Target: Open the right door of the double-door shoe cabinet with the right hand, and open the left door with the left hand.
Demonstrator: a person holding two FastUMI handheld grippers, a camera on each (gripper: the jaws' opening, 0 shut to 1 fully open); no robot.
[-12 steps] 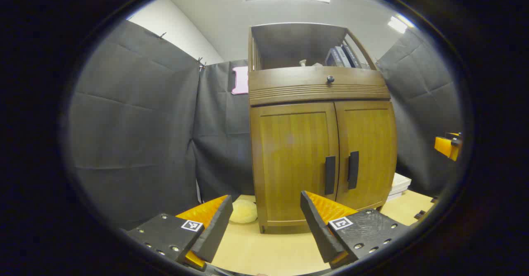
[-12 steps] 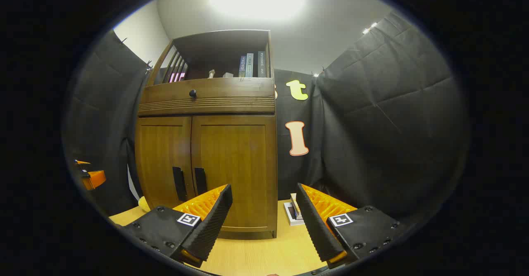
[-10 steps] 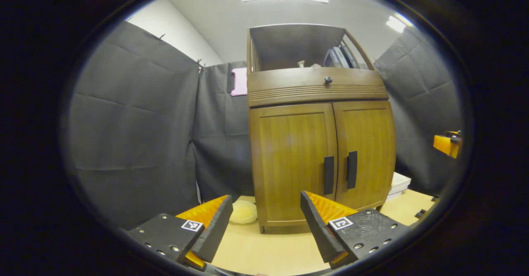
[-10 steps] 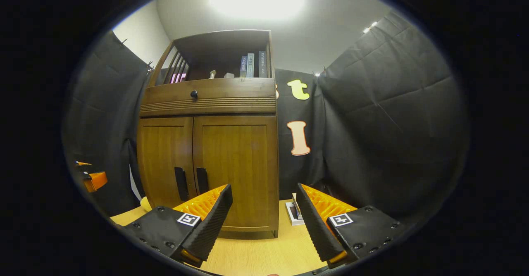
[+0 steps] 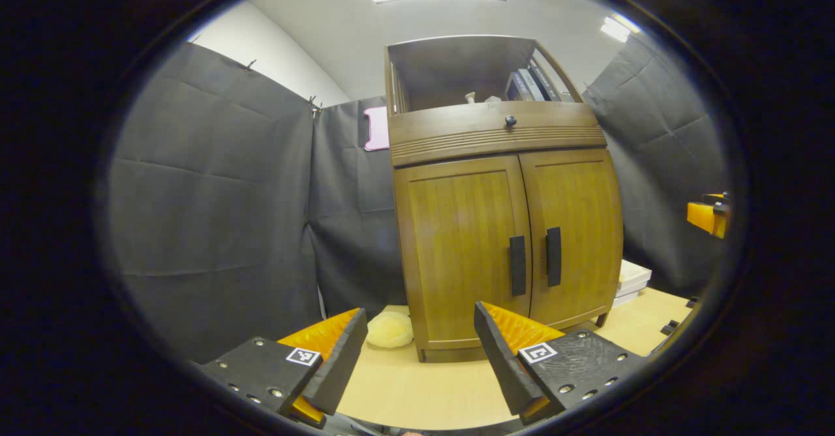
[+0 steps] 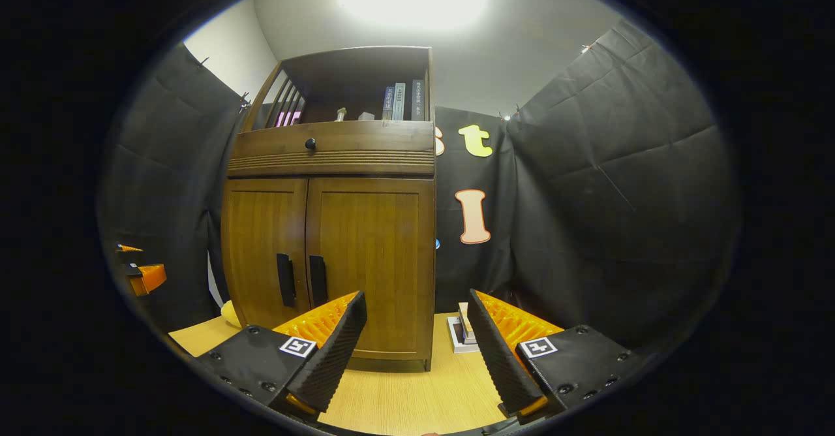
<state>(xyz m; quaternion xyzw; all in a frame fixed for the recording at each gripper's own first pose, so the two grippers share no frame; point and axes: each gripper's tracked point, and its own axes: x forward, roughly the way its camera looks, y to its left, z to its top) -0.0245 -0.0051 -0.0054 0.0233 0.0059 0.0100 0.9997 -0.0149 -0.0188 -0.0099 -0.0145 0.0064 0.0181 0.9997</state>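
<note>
**Both doors shut, nothing grasped yet**

The left tongs (image 5: 417,351) and right tongs (image 6: 417,351) are held wide, empty, well short of the shoe cabinet (image 5: 502,188) at twelve o'clock on the desk (image 5: 424,390). Right door (image 6: 368,260) and left door (image 5: 463,247) remain closed. Book spines cannot be read.

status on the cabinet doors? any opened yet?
Done: nothing. Both the left door and the right door sit flush and closed.
In hand: approach only. The left gripper and the right gripper are open, holding nothing, short of the cabinet.
Left: right gripper onto the right handle and pull; left gripper onto the left handle and pull.
</note>
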